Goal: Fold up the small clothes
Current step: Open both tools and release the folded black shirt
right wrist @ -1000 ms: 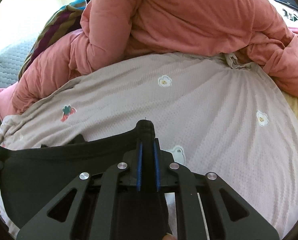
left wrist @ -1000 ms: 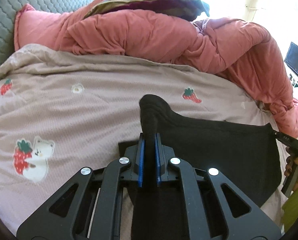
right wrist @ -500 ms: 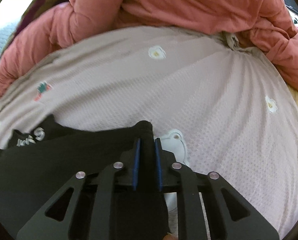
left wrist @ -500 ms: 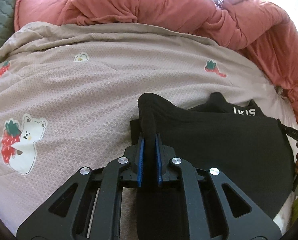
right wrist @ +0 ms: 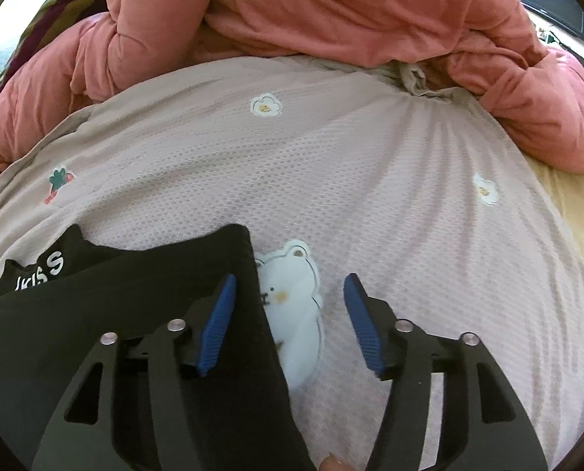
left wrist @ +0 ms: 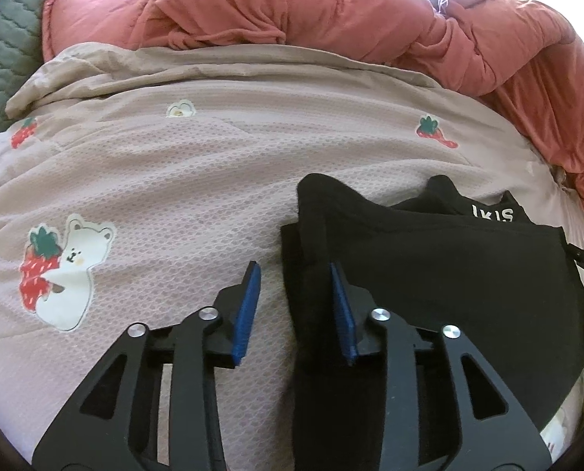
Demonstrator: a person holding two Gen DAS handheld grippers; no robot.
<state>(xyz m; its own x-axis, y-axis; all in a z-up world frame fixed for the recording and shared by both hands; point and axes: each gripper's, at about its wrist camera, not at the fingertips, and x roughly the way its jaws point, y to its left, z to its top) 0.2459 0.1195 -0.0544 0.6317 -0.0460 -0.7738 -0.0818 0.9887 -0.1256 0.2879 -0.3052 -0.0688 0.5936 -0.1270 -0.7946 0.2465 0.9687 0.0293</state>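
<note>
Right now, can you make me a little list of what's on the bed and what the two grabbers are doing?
Surface: pale blanket with bear and strawberry pictures
Clothing: black garment, folded over, lying on the blanket
Behind: pink quilt, bunched up
Left gripper: jaws opening, garment's corner between them, not pinched
Right gripper: jaws opening, garment's edge beside one pad, not pinched

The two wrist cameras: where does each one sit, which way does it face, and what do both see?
Left wrist: on the left hand-held gripper, facing down over the bedspread; jaws opening, black garment between them.
Right wrist: on the right hand-held gripper, same downward angle; jaws opening over the garment's edge, a fingertip at the bottom.
Shared: garment, bedspread, pink duvet.
</note>
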